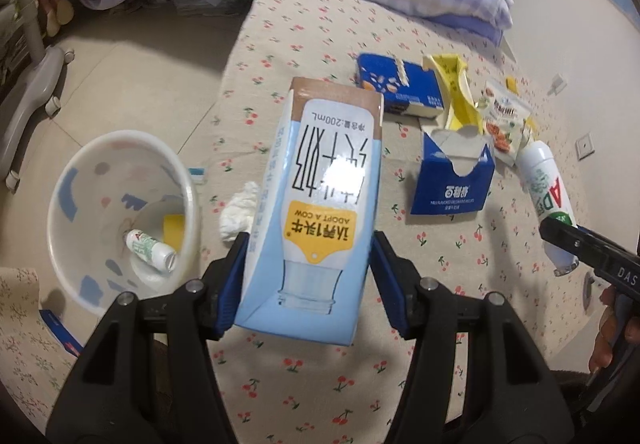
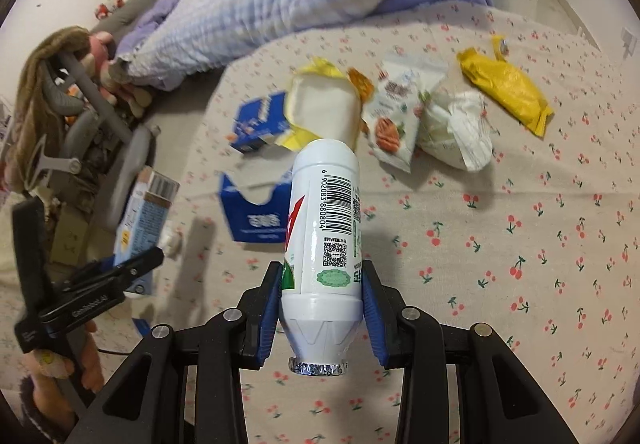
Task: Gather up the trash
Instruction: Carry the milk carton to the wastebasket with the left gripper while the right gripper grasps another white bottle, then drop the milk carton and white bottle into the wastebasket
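Carton (image 1: 316, 200) gripped over bed edge (image 1: 228, 84), bin (image 1: 120, 220) beside

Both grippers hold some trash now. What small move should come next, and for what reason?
Probably carry the left gripper with its milk carton sideways over the white bin and release it there. The carton is clamped and off the bedsheet, and the bin is open with one small bottle already inside. The right gripper with its white bottle can follow.
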